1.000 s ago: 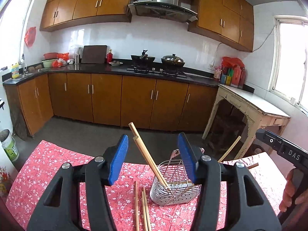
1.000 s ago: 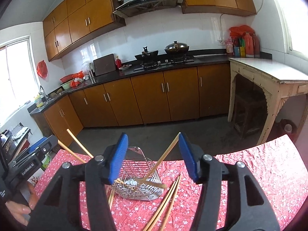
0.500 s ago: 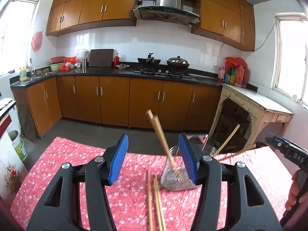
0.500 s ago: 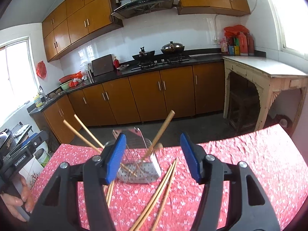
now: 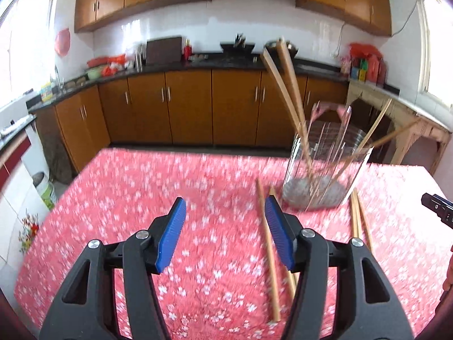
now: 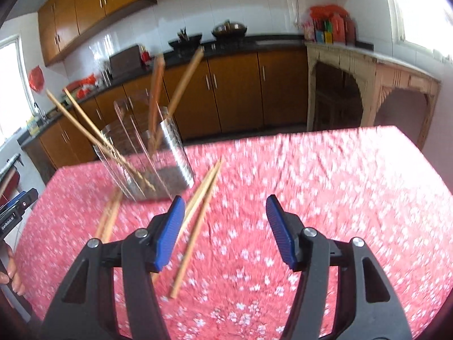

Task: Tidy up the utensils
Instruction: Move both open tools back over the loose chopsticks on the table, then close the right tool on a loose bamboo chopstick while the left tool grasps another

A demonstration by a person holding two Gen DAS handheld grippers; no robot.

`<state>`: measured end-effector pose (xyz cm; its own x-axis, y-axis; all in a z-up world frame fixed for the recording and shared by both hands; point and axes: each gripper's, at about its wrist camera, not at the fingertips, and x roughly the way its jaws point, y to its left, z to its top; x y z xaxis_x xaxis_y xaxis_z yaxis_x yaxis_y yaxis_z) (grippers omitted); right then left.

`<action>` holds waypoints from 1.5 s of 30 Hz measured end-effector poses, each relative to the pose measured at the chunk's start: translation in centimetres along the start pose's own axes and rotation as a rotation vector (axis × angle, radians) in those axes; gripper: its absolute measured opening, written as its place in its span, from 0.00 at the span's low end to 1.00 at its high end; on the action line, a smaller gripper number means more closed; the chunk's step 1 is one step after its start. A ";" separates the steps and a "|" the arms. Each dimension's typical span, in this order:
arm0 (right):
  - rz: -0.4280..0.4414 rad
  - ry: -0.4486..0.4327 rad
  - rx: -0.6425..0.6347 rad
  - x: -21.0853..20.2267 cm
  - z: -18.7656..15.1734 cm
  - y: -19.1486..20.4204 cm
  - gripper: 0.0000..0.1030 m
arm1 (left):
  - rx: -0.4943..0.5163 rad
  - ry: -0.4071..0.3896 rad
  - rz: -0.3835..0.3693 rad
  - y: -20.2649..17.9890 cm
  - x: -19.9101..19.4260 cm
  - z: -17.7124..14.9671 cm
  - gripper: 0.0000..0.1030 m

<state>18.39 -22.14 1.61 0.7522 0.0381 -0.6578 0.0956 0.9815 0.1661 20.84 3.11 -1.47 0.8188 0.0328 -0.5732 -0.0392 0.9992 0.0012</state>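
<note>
Red floral table across both views, blurred. Brown cabinets and black counter beyond table's far edge; pale side table off the right corner.

Wire basket upright on the table, toward the far edge; several chopsticks leaning out of the basket at angles. In the right view, same basket at far left of the table.

Loose pair flat on the table, just near of the basket on its left side, running under the left gripper's right finger. Second loose pair near of the basket on its right; in the right view this pair passing beside the left finger of the right gripper.

Left gripper released, jaws just widening, only tablecloth between them. Right gripper released too, nothing between the jaws, chopsticks outside the gap.

Fingertips of a person at the left edge, on the other gripper's handle.
</note>
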 end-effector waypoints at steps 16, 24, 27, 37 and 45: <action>0.042 0.209 -0.090 7.2 -5.7 4.0 0.36 | -0.013 0.201 -0.092 -0.4 5.3 -5.1 0.56; -0.036 0.207 -0.112 7.7 -6.0 3.7 0.09 | 0.024 0.213 -0.117 -1.3 5.2 -6.0 0.51; -0.083 0.205 -0.031 7.8 -5.5 1.5 0.08 | 0.036 0.220 -0.122 -1.8 5.2 -6.3 0.50; -0.106 0.194 0.002 7.5 -5.5 -0.4 0.08 | 0.118 0.251 -0.107 -4.3 5.9 -7.3 0.45; -0.105 0.196 -0.010 7.6 -5.4 -0.4 0.08 | 0.130 0.269 -0.039 -4.3 6.7 -7.0 0.11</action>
<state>20.57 -21.27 -7.41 0.5973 -0.0301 -0.8015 0.1596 0.9838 0.0820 22.50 -1.11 -11.03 0.6364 0.0048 -0.7714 0.0773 0.9945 0.0699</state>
